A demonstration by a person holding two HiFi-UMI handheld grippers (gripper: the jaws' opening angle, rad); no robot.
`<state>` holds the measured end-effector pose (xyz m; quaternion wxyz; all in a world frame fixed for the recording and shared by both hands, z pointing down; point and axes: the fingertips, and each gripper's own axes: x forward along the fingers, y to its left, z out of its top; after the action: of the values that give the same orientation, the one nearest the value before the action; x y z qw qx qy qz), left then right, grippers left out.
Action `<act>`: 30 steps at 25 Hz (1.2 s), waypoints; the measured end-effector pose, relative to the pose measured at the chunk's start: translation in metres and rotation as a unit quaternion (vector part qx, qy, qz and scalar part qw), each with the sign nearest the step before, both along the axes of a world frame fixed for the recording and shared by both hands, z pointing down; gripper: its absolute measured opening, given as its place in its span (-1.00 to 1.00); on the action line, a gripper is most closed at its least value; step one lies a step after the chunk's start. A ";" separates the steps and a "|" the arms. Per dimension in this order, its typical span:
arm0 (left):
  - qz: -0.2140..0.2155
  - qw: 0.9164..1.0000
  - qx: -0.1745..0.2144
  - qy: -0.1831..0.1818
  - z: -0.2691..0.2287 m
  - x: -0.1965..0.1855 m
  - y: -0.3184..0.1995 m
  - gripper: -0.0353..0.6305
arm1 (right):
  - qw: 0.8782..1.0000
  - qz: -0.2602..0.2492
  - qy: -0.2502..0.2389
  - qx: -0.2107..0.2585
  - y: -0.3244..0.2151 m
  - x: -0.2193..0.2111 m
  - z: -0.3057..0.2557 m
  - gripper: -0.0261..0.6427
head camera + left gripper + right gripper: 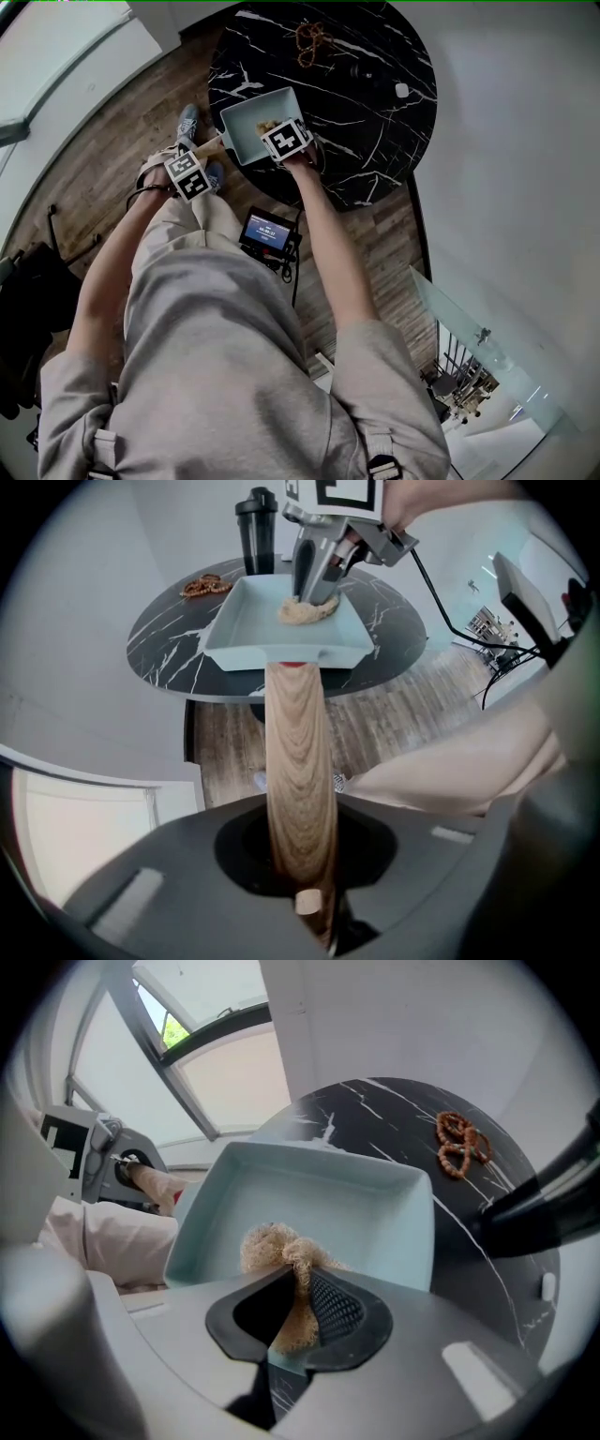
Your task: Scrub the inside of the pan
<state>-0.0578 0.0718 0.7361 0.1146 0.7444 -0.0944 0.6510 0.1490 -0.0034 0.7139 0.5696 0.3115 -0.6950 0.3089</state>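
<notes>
As seen from the head view, judged to be in the scrubbing step itself: pale blue square pan [246,131] lying at the near left edge of the black marble table [375,112], with its wooden handle [212,144] jutting off the edge toward the near left. Over that handle, the left gripper [190,172]; over the near right part of the pan, the right gripper [286,141]; both pointing down. Next, the left gripper view: jaws clamped tight on the handle [298,761] to steady the pan. Beyond them, a tan fibrous scrubber [306,611] pressed to the pan floor on the side away from the handle, under the right gripper [317,578]. Pan floor matt and pale, no residue visible; walls low and straight. Last, the right gripper view: jaws almost together, pinching the scrubber [281,1251], its tuft bunched ahead of the pads against the floor [319,1199]. Brown beads [459,1143] lying well apart at the far right of the table, clear of the work. For the next move, probably: hold the handle locked, press down, sweep the scrubber over the rest of the floor and into the corners. Guard against riding up a wall or losing the tuft from the pinch.
</notes>
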 end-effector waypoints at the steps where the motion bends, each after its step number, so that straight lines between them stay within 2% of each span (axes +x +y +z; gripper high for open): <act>1: 0.000 1.000 -0.001 -0.001 0.000 0.000 0.000 -0.78 | 1.000 -0.015 -0.002 -0.003 0.005 -0.007 0.000 -0.72; 7: 0.001 1.000 -0.002 -0.001 0.001 0.002 0.001 -0.78 | 0.996 -0.078 -0.023 -0.028 0.035 -0.053 0.002 -0.72; 12: -0.002 1.000 0.000 0.002 0.001 0.001 0.001 -0.78 | 0.994 -0.093 -0.034 -0.040 0.044 -0.070 0.003 -0.72; 15: -0.002 1.000 -0.001 0.006 0.000 0.004 0.004 -0.78 | 0.997 -0.068 -0.040 -0.012 0.033 -0.053 -0.004 -0.72; 17: 0.000 1.000 0.000 0.009 0.001 0.005 0.002 -0.78 | 0.999 -0.032 -0.024 0.026 0.013 -0.026 -0.013 -0.72; 19: -0.001 1.000 0.002 0.009 0.002 0.004 0.000 -0.78 | 0.999 -0.014 -0.003 0.037 0.004 -0.002 -0.014 -0.72; 23: -0.004 1.000 0.001 0.016 0.002 0.007 0.005 -0.78 | 0.998 -0.023 0.063 0.005 0.013 0.040 0.000 -0.72; 30: -0.016 1.000 -0.001 0.021 0.003 0.007 0.004 -0.79 | 0.998 -0.016 0.060 -0.028 0.018 0.031 0.007 -0.72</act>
<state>-0.0503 0.0760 0.7393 0.1279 0.7565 -0.1036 0.6330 0.1800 0.0149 0.7208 0.6236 0.3023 -0.6556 0.2999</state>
